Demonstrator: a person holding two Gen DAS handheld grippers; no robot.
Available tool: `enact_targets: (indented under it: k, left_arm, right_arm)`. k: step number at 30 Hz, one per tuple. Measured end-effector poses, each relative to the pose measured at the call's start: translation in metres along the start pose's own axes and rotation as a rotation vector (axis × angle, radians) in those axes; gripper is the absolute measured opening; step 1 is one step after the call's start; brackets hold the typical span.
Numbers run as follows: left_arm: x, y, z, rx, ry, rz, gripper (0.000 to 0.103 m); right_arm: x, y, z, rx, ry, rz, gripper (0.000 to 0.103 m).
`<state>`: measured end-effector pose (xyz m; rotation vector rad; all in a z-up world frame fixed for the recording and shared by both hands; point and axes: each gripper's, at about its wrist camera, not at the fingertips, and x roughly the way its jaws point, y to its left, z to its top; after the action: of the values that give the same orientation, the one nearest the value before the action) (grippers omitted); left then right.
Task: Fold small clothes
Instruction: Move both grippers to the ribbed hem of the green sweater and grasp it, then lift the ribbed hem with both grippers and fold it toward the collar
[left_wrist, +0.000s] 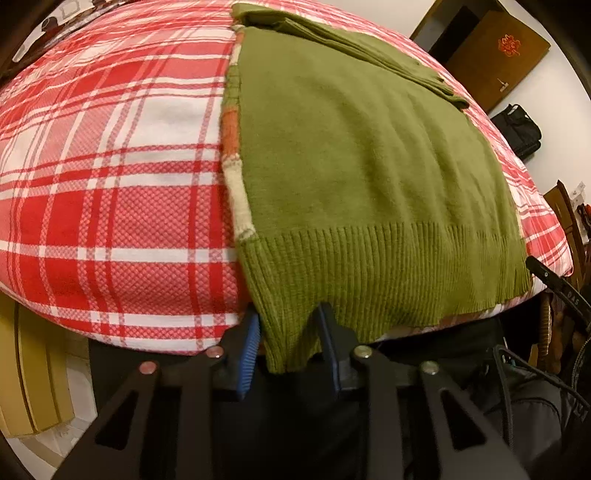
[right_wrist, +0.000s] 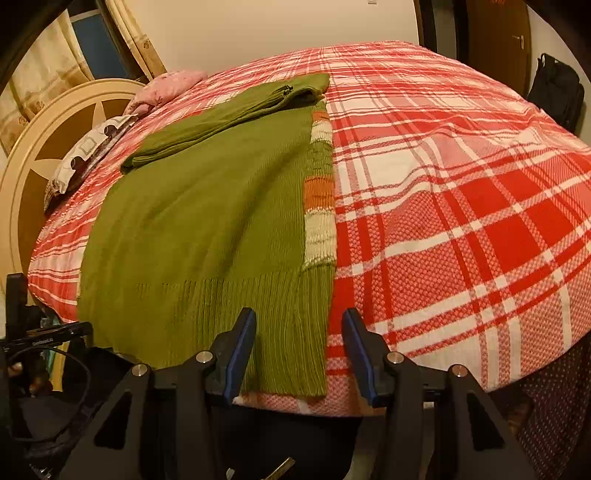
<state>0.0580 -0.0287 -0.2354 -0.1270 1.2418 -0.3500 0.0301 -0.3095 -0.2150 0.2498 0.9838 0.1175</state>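
Note:
A green knit sweater (left_wrist: 362, 155) lies flat on a bed with a red and white plaid cover (left_wrist: 110, 155). Its sides and a sleeve are folded in, and a striped orange and cream panel shows along one edge. My left gripper (left_wrist: 288, 332) has its jaws around the left corner of the ribbed hem, which hangs between the blue pads and touches them. In the right wrist view the sweater (right_wrist: 207, 221) lies left of centre on the cover (right_wrist: 461, 192). My right gripper (right_wrist: 299, 332) is open, with the hem's right corner between its fingers, apart from both.
A cream headboard (right_wrist: 40, 155) and pillows (right_wrist: 92, 147) are at the bed's left in the right wrist view. A black bag (left_wrist: 521, 129) and a wooden door (left_wrist: 495, 55) stand by the far wall. The bed's near edge is just under both grippers.

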Motion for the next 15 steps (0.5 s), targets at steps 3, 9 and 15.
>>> enact_targets:
  k: [3,9,15]
  left_arm:
    - [-0.001,0.000,0.000,-0.002,-0.002,-0.005,0.032]
    - [-0.010,0.002,-0.003,0.014,-0.030,-0.006,0.013]
    - [-0.032,-0.006,-0.004,0.072,-0.129,-0.010,0.008]
  right_arm:
    - [-0.001,0.001,-0.003,-0.005,0.004,0.006,0.049]
    - [0.003,0.006,-0.008,-0.029,0.035,0.025,0.032]
    - [0.002,0.001,-0.010,-0.007,0.029,0.057,0.009]
